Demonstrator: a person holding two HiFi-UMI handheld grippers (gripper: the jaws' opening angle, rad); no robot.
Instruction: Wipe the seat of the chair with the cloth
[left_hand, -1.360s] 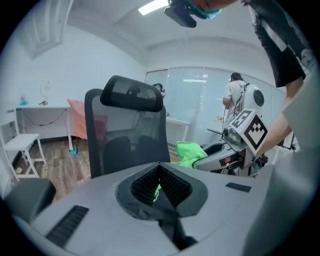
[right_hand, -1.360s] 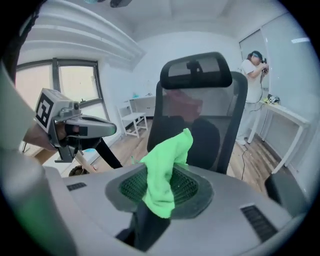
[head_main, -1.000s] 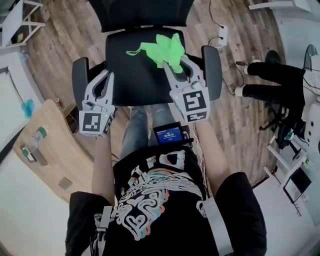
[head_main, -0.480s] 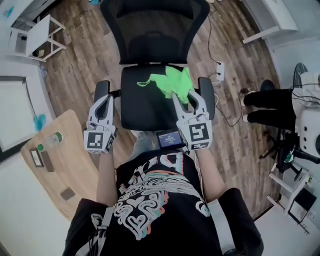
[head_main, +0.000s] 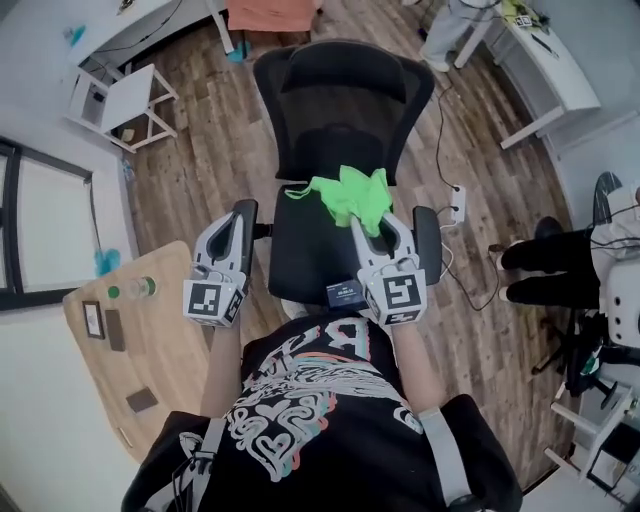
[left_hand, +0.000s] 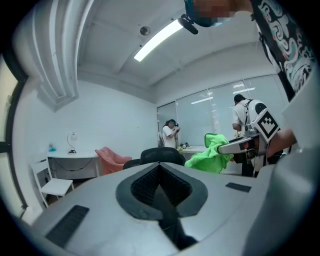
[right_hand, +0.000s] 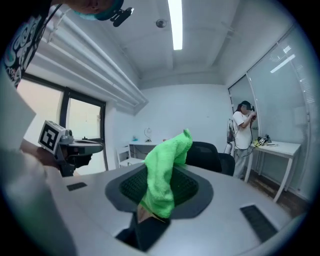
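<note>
Two grippers up: your right gripper (head_main: 368, 226) is clamped on the cloth (head_main: 352, 194) over the back of the seat (head_main: 300, 255), and your left gripper (head_main: 238, 212) is closed, empty. Press the cloth flat, then sweep overlapping strokes.

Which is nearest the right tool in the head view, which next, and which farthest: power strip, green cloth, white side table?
1. Green cloth, gripped in the right tool.
2. Power strip, on the floor at right.
3. White side table, far upper left.
</note>
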